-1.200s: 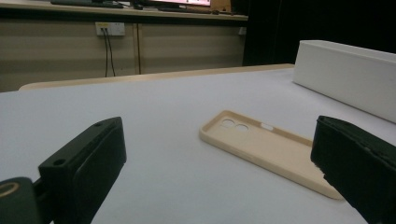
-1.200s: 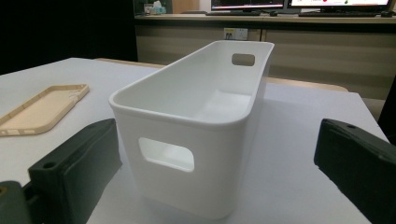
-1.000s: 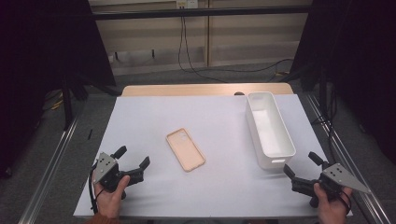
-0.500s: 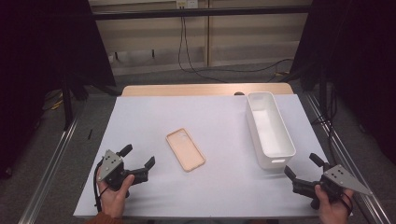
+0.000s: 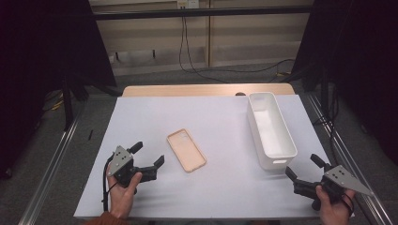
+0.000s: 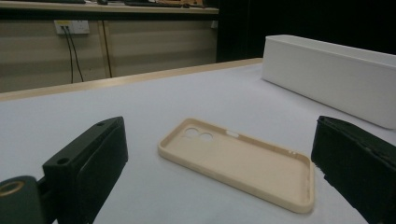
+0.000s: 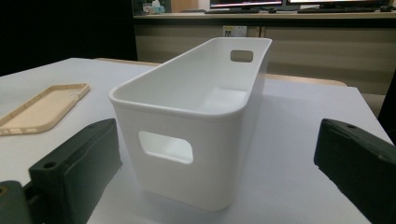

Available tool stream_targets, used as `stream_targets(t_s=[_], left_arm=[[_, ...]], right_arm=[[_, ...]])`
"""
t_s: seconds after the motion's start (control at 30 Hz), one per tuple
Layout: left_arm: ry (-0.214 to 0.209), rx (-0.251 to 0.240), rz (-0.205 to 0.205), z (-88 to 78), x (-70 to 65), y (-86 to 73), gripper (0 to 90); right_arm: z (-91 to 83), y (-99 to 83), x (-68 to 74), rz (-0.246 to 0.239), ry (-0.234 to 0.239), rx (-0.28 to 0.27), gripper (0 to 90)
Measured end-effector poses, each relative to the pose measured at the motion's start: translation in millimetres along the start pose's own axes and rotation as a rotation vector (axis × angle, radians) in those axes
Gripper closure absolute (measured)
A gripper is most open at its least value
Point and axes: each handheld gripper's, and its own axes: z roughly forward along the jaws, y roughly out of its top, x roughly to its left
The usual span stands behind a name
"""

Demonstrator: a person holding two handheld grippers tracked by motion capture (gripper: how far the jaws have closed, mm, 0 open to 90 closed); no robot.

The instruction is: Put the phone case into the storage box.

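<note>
High view: left gripper [image 5: 149,154] closer to the case [image 5: 186,150] than a moment ago, jaws wide, holding nothing, aimed at its near side. Case flat on the white mat [image 5: 211,122], open side up, near the middle. Bin [image 5: 271,129] long and white, off to the right, empty. Right gripper [image 5: 302,167] low at the front right, same spot as before, jaws wide, nothing in them. Looks like the left one is going in for the case, so the grab comes next.

Left gripper view: case [image 6: 240,163] right ahead between the two black jaws, not touching either. Camera holes at its far end. Bin [image 6: 336,77] behind, well apart.

Right gripper view: bin [image 7: 196,121] just in front, handle hole facing the jaws. Jaws wide on both sides, not touching it. Case [image 7: 44,108] off to the left on the mat.
</note>
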Motion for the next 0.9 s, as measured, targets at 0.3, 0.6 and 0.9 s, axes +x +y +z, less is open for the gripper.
stream_targets(t_s=[0.3, 0.6, 0.9], left_arm=[[-0.048, 0.025, 0.007, 19.0, -7.2, 2.7, 4.9], [-0.098, 0.025, -0.004, 41.2, -21.0, 12.9, 5.1], [-0.138, 0.021, 0.004, 59.0, -31.5, 21.2, 4.9]], right_arm=[[2.7, 0.3, 0.5, -0.007, 0.011, 0.003, 0.0], [2.3, 0.5, 1.6, -0.008, 0.011, 0.001, 0.0], [5.5, 2.3, 5.1, -0.015, 0.021, -0.001, 0.0]])
